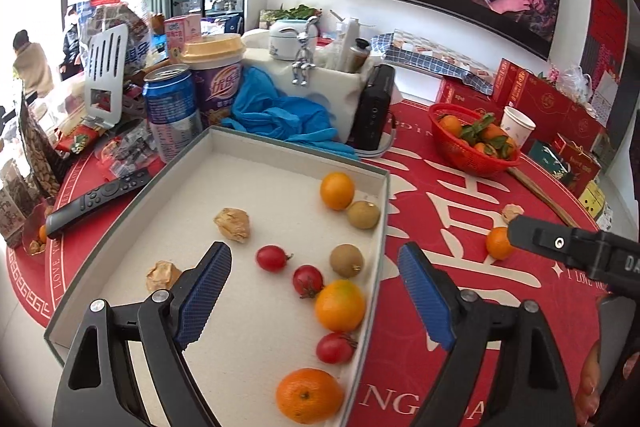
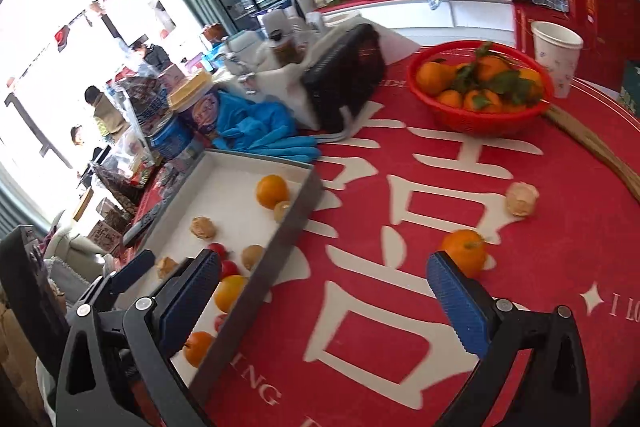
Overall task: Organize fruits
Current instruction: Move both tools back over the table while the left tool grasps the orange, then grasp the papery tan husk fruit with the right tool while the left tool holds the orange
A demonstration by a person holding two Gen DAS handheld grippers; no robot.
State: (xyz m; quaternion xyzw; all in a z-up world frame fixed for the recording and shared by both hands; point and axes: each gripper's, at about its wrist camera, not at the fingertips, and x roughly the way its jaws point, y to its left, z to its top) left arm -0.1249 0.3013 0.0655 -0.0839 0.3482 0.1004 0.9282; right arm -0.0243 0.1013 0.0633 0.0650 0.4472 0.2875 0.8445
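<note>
On red bench, right of tray [image 1: 382, 211], loose orange [image 2: 464, 251] sits nr right gripper [image 2: 320, 301], jaws wide, empty; left gripper [image 1: 316, 291] likewise. Looks light, firm, rolls—grip across middle.

Red mat [image 2: 400, 227] lies open; tray wall [image 2: 256, 291] blocks leftward.

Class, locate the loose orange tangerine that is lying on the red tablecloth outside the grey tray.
The loose orange tangerine lies on the red tablecloth right of the grey tray, just before a pale crumpled husk; in the right wrist view it sits by the right-hand fingertip.
</note>
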